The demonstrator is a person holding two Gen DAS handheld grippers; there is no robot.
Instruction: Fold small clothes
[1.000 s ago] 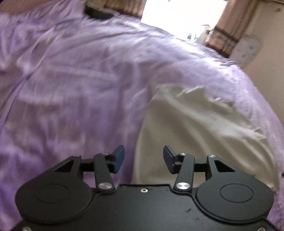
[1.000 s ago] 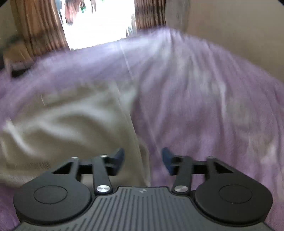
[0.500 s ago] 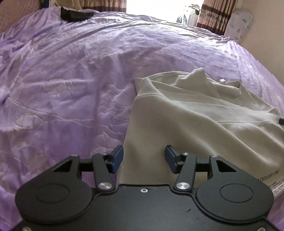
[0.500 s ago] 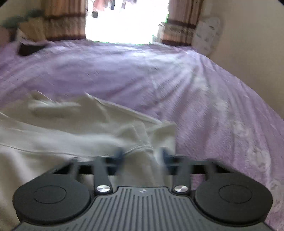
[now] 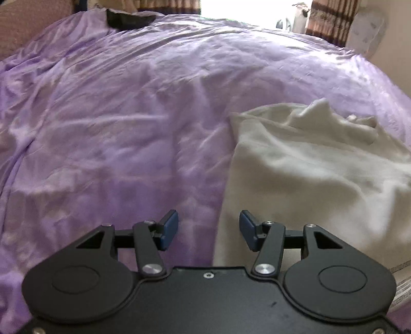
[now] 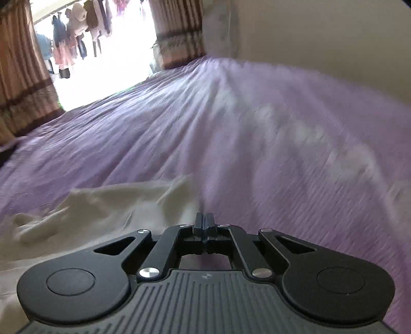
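A cream garment (image 5: 308, 174) lies spread on the purple bedsheet (image 5: 115, 115), at the right of the left wrist view. My left gripper (image 5: 208, 228) is open and empty, hovering over the garment's near left edge. In the right wrist view the garment (image 6: 102, 213) lies at the lower left. My right gripper (image 6: 204, 226) has its jaws pressed together at the garment's right edge; the view is blurred and I cannot see cloth between the pads.
A dark object (image 5: 128, 19) lies at the far end of the bed. Striped curtains (image 6: 23, 77) frame a bright doorway with hanging clothes (image 6: 77, 43). A beige wall (image 6: 321, 38) runs along the bed's right side.
My right gripper has gone from open to shut at the garment's right edge and its view has swung. My left gripper stays open and has shifted slightly left of the garment's edge.
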